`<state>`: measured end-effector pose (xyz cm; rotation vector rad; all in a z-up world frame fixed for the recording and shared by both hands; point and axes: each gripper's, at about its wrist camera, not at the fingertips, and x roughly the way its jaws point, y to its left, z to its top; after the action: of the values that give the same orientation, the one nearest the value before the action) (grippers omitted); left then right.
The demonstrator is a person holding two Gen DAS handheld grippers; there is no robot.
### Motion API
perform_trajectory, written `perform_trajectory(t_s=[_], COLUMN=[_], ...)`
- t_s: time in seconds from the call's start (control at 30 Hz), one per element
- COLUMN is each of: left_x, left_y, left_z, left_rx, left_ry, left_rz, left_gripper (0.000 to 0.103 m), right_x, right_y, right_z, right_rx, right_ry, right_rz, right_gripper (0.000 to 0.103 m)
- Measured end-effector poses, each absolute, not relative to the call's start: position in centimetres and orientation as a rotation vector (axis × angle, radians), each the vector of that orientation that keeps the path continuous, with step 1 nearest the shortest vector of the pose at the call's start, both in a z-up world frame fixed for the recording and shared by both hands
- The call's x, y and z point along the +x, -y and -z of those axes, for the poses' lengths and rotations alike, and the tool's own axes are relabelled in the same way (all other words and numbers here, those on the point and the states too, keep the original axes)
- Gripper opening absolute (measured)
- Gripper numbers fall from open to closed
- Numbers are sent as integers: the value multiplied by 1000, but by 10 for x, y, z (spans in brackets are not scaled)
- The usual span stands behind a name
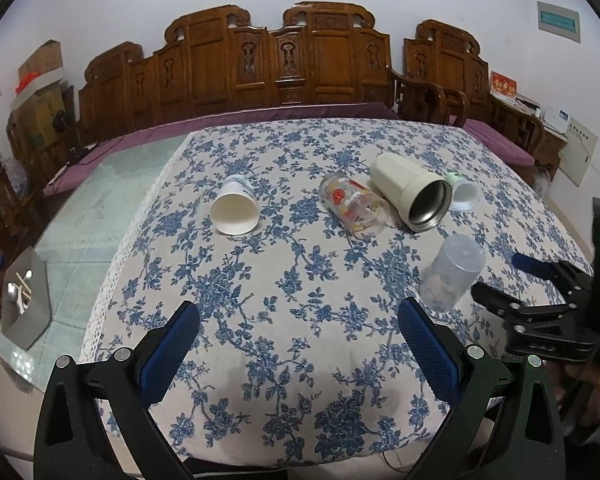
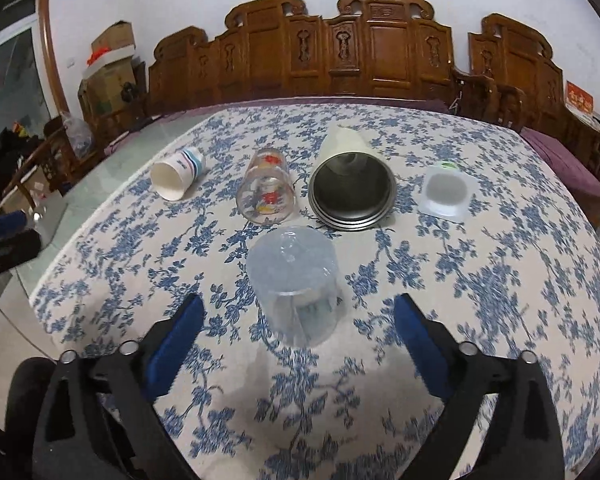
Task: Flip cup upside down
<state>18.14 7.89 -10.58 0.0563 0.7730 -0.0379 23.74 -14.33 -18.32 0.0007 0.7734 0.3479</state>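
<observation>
A clear plastic cup [image 2: 296,284] stands upside down on the floral tablecloth, just ahead of my open, empty right gripper [image 2: 298,320]; it also shows in the left wrist view [image 1: 452,272]. Behind it several cups lie on their sides: a white paper cup [image 2: 176,176], a printed glass [image 2: 268,194], a cream steel-lined tumbler [image 2: 350,184] and a small clear square cup [image 2: 446,192]. My left gripper [image 1: 298,328] is open and empty over bare cloth. The right gripper [image 1: 504,280] shows at the right in the left wrist view.
The table [image 1: 260,280] carries a blue floral cloth; its left part is bare glass [image 1: 92,200] with a grey holder [image 1: 24,300]. A carved wooden bench [image 1: 280,64] runs behind the table. Cardboard boxes [image 2: 112,56] stand at far left.
</observation>
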Motion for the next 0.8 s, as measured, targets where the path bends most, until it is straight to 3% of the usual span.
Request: perform_trajectory(t_s=[0.43, 0.8], left_x=[150, 102], left_y=[-40, -17], left_z=[115, 77], left_rx=[50, 46], left_ry=[-787, -703], left_rz=[31, 22], left_gripper=[95, 95], right_x=[184, 129], right_y=[190, 212], right_z=[155, 103], right_rx=[34, 36], right_ry=[-775, -627], right_rz=[-297, -280], right_gripper=[100, 100])
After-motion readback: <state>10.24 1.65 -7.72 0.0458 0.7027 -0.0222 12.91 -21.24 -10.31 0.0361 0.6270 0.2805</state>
